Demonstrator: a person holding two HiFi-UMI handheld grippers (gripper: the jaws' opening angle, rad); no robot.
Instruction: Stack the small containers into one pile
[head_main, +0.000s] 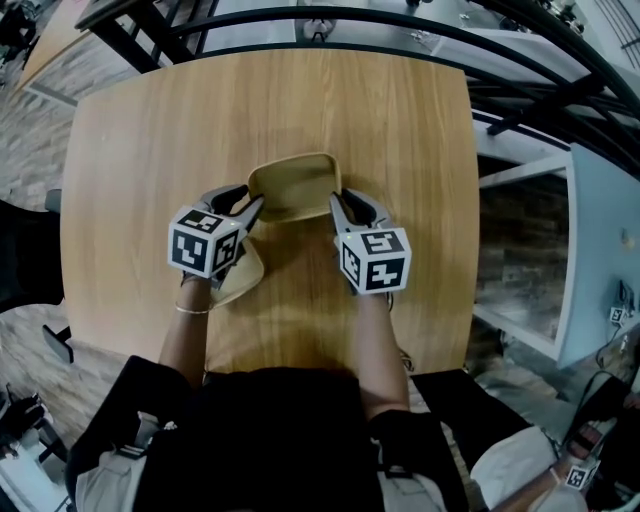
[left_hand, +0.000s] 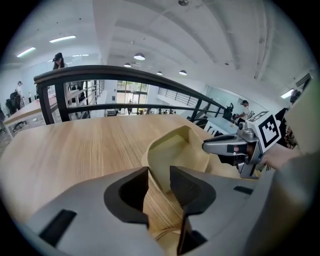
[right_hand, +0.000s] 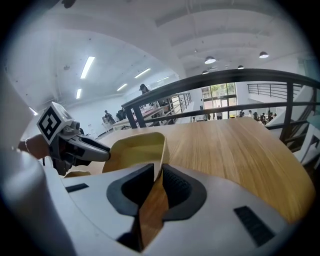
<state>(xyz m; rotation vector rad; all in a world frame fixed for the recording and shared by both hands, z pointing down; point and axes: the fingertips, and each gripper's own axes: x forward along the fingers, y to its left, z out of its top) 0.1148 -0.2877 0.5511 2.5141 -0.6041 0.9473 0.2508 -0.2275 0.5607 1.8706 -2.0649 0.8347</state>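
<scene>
Black short-sleeved top; pale trousers, probably, though only scraps show at the frame's edge. Thin bangle on left wrist. Both left gripper and right gripper: grey shells, black pads, white cube with black square markers.

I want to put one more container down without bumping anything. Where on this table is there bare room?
Free: the far half of the table, between the container and the railing; also the strips outside the left gripper and the right gripper. Crowded: the near middle, where both flank the container and a second container lies under the left one.
</scene>
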